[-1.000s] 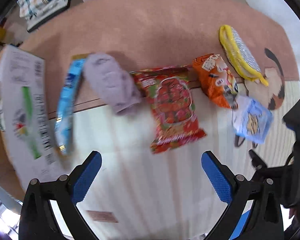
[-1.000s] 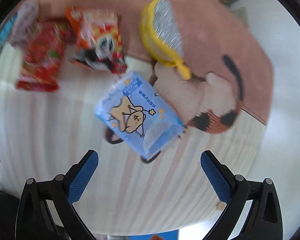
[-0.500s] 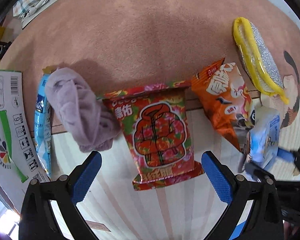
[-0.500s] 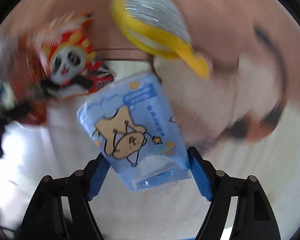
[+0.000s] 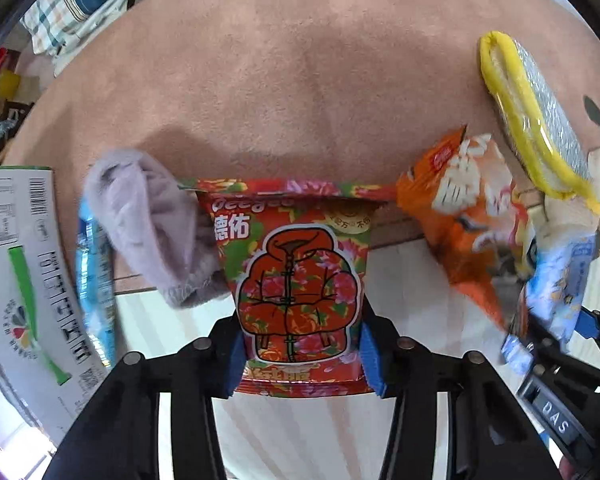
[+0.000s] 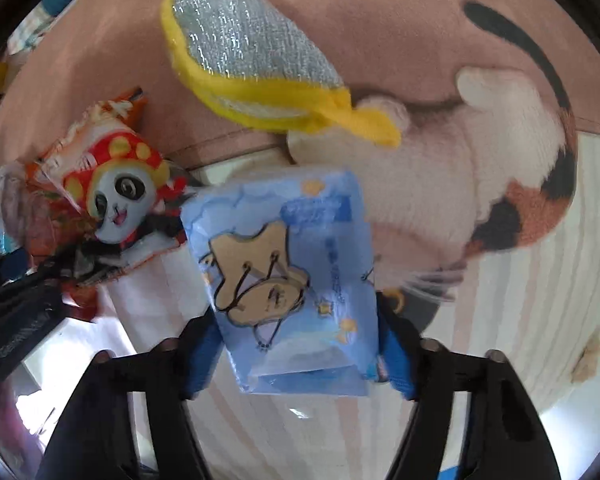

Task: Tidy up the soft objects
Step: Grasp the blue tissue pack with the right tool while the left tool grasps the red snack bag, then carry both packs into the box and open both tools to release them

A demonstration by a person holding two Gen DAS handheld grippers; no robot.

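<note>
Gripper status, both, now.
Left gripper: shut on the red packet.
Right gripper: shut on the blue packet.

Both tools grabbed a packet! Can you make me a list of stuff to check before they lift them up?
1. Left tool shut on the red packet: ok.
2. Right tool shut on the blue packet: ok.
3. Purple cloth free of the red packet: not ok, it touches the packet's edge.
4. Orange packet free of the blue packet: cannot tell, they meet in view.
5. Place to put them: cannot tell.
</note>
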